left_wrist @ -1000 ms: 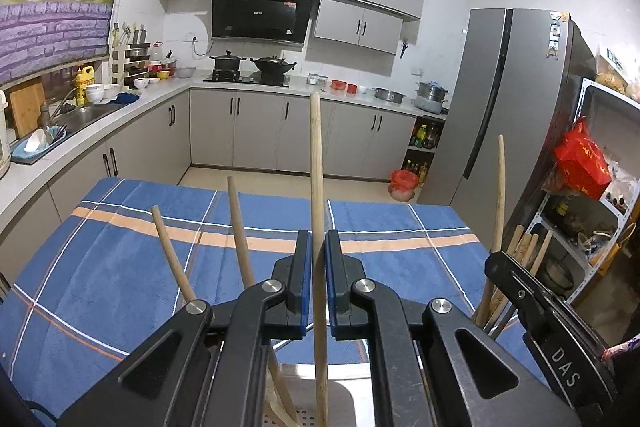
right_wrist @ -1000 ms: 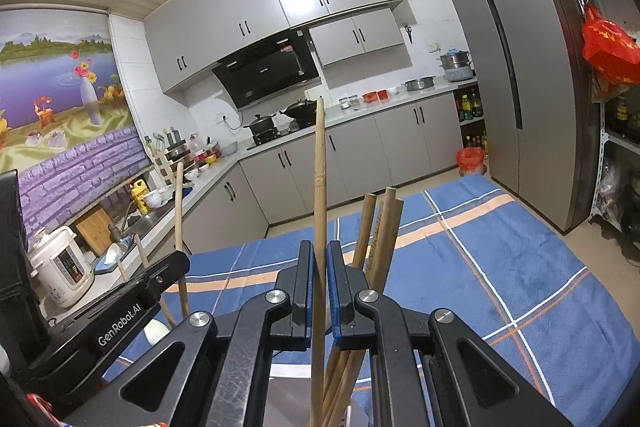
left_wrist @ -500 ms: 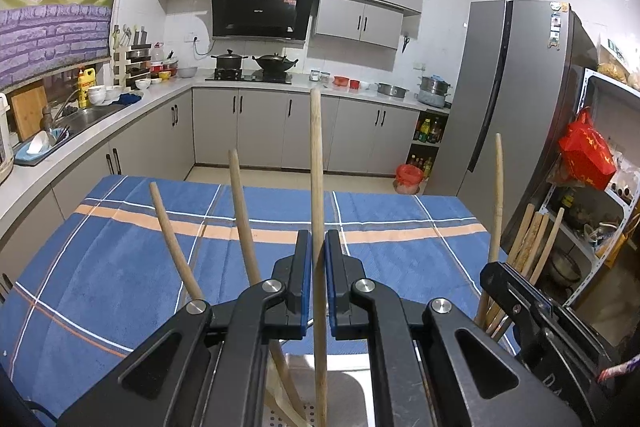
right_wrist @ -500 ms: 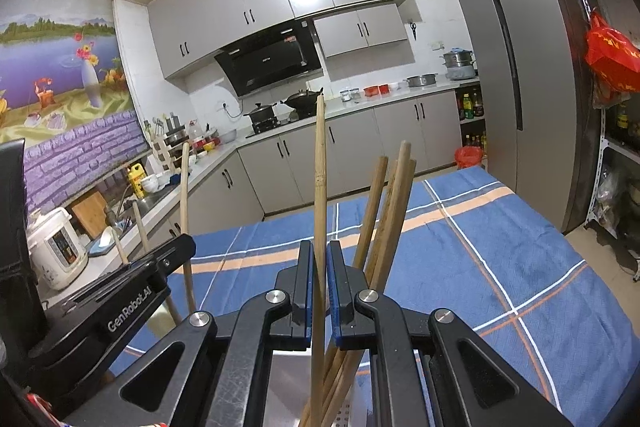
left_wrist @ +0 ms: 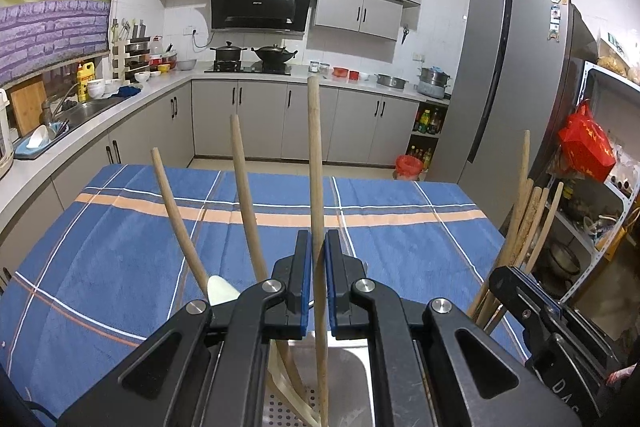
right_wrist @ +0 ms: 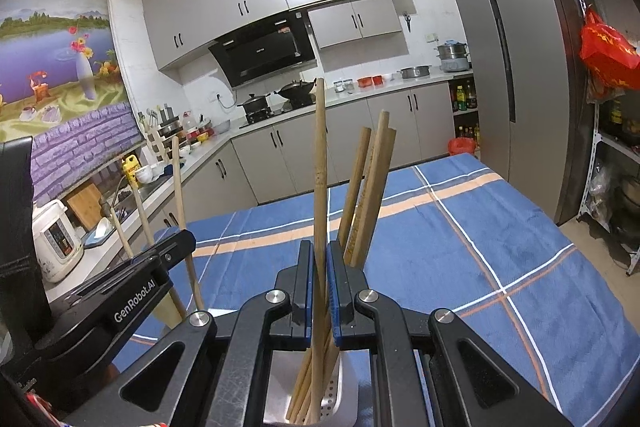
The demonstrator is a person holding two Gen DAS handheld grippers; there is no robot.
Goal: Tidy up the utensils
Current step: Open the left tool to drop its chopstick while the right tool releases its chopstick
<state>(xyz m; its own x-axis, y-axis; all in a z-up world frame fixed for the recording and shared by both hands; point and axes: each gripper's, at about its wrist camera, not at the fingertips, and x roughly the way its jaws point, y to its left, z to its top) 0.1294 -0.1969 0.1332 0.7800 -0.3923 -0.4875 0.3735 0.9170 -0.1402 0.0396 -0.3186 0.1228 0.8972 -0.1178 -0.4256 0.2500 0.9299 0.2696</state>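
Note:
My left gripper (left_wrist: 315, 263) is shut on an upright wooden stick (left_wrist: 315, 163) whose lower end reaches into a metal holder (left_wrist: 352, 379) below. Two other wooden handles (left_wrist: 244, 195) lean left in that holder. My right gripper (right_wrist: 319, 271) is shut on a bamboo chopstick (right_wrist: 320, 163) standing in a metal cup (right_wrist: 340, 399) with several more chopsticks (right_wrist: 372, 187). Each gripper shows at the edge of the other's view, the right gripper (left_wrist: 536, 311) with its chopsticks and the left gripper (right_wrist: 132, 287) with its handles.
A table under a blue plaid cloth (left_wrist: 400, 239) stretches ahead. Behind it run grey kitchen cabinets (left_wrist: 280, 123) with a stove and pots. A tall fridge (left_wrist: 512, 87) and an open shelf with a red bag (left_wrist: 586, 147) stand at the right.
The right gripper has sunk slightly with its chopstick, so the other chopsticks rise higher in its view. The left gripper holds its stick almost still.

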